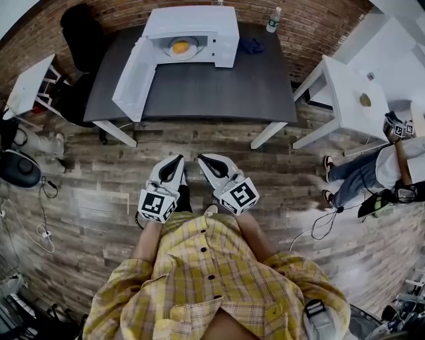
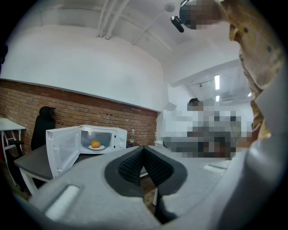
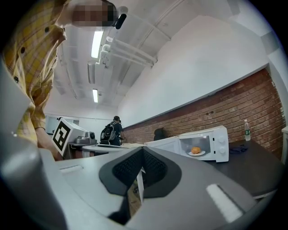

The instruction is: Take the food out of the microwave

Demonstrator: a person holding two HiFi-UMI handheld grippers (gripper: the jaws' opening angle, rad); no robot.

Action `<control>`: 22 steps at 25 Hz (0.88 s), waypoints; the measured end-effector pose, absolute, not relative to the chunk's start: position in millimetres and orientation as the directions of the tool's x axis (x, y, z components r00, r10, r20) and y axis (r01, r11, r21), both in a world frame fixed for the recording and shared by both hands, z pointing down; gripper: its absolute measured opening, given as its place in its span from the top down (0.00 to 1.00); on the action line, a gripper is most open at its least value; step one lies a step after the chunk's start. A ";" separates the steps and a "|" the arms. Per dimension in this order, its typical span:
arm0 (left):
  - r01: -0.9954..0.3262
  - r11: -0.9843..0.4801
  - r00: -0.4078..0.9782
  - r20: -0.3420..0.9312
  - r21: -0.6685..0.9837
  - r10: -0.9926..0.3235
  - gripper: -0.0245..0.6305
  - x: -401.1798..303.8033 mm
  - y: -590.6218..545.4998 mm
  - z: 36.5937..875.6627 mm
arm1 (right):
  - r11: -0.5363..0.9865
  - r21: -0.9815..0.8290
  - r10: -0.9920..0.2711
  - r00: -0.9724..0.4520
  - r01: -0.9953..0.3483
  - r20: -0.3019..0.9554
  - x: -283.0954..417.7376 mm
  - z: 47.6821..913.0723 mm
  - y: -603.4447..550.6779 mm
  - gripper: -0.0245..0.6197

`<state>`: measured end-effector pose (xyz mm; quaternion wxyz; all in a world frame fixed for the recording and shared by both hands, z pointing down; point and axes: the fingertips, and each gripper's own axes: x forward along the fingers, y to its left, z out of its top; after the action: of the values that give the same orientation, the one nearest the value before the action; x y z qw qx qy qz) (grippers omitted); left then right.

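Note:
A white microwave [image 1: 192, 30] stands at the back of a dark table [image 1: 219, 89], its door [image 1: 136, 70] swung open to the left. Inside, an orange piece of food [image 1: 180, 46] lies on a white plate [image 1: 194, 52]. The left gripper view shows the same food [image 2: 95, 144] far off, as does the right gripper view [image 3: 195, 150]. My left gripper [image 1: 175, 163] and right gripper [image 1: 206, 162] hang side by side over the wooden floor, well short of the table. Both are shut and hold nothing [image 2: 144, 149] [image 3: 143, 152].
A water bottle [image 1: 273, 20] and a dark blue cloth [image 1: 251, 45] sit right of the microwave. A white table [image 1: 348, 99] stands at the right, with a seated person [image 1: 392, 166] beside it. A black chair [image 1: 80, 40] and small white table [image 1: 26, 83] stand left. Cables [image 1: 43, 232] lie on the floor.

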<state>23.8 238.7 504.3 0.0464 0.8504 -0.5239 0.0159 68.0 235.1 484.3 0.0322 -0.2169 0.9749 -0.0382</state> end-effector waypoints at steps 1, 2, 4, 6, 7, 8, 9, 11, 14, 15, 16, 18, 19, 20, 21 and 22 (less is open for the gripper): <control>-0.893 -0.446 0.449 0.077 0.062 -0.890 0.96 23.7 236.8 505.3 | 0.904 -0.088 -0.422 -0.905 -0.418 -0.045 67.5 485.1 233.3 0.96; -0.893 -0.445 0.449 0.079 0.063 -0.890 0.96 23.6 234.9 506.6 | 0.905 -0.089 -0.420 -0.907 -0.415 -0.042 66.8 486.6 231.6 0.96; -0.893 -0.446 0.450 0.080 0.065 -0.889 0.96 22.8 229.0 508.7 | 0.906 -0.095 -0.418 -0.907 -0.413 -0.040 65.4 490.4 225.7 0.96; -0.892 -0.447 0.452 0.078 0.069 -0.889 0.96 20.0 219.6 510.1 | 0.906 -0.098 -0.417 -0.908 -0.412 -0.039 63.4 492.6 216.4 0.96; -0.891 -0.447 0.452 0.076 0.072 -0.889 0.96 18.0 214.1 511.0 | 0.906 -0.096 -0.417 -0.908 -0.412 -0.035 62.3 493.2 210.6 0.96; -0.891 -0.448 0.453 0.074 0.077 -0.889 0.96 16.0 208.4 512.1 | 0.906 -0.094 -0.417 -0.909 -0.412 -0.029 61.3 493.2 204.4 0.96; -0.890 -0.449 0.454 0.071 0.081 -0.888 0.96 14.1 202.7 513.2 | 0.906 -0.094 -0.416 -0.909 -0.413 -0.024 60.4 493.4 197.8 0.96; -0.888 -0.453 0.458 0.067 0.085 -0.886 0.96 11.2 190.4 514.7 | 0.904 -0.100 -0.421 -0.907 -0.417 -0.021 58.7 495.5 183.6 0.96; -0.885 -0.458 0.463 0.065 0.084 -0.884 0.96 5.6 167.9 515.1 | 0.906 -0.080 -0.418 -0.908 -0.417 -0.004 52.5 496.8 160.9 0.96; -0.885 -0.457 0.463 0.066 0.086 -0.884 0.96 2.6 160.3 515.8 | 0.907 -0.077 -0.416 -0.909 -0.415 0.000 49.6 498.0 153.7 0.96; -0.885 -0.457 0.463 0.066 0.088 -0.884 0.96 -0.9 152.3 516.4 | 0.907 -0.075 -0.415 -0.910 -0.414 0.003 46.5 499.5 146.2 0.96; -0.885 -0.456 0.462 0.067 0.091 -0.884 0.96 -8.7 134.7 517.2 | 0.907 -0.072 -0.415 -0.910 -0.415 0.008 39.9 501.7 130.0 0.96; -0.885 -0.456 0.463 0.067 0.094 -0.884 0.96 -12.8 125.8 517.1 | 0.907 -0.070 -0.417 -0.909 -0.416 0.008 36.3 501.2 121.6 0.96; -0.884 -0.457 0.464 0.067 0.097 -0.883 0.96 -16.9 117.1 516.5 | 0.905 -0.069 -0.420 -0.907 -0.420 0.007 32.6 499.9 113.0 0.96; -0.883 -0.459 0.466 0.066 0.099 -0.882 0.96 -20.7 108.3 515.5 | 0.902 -0.068 -0.426 -0.905 -0.426 0.006 29.1 498.7 104.0 0.96; -0.881 -0.462 0.469 0.064 0.100 -0.881 0.96 -24.2 99.4 514.0 | 0.898 -0.069 -0.434 -0.901 -0.434 0.007 25.8 498.0 94.6 0.96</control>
<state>-24.2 99.4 514.0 0.0595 0.8550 -0.5152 0.0014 25.8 94.6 498.0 0.0044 -0.2227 0.9743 -0.0344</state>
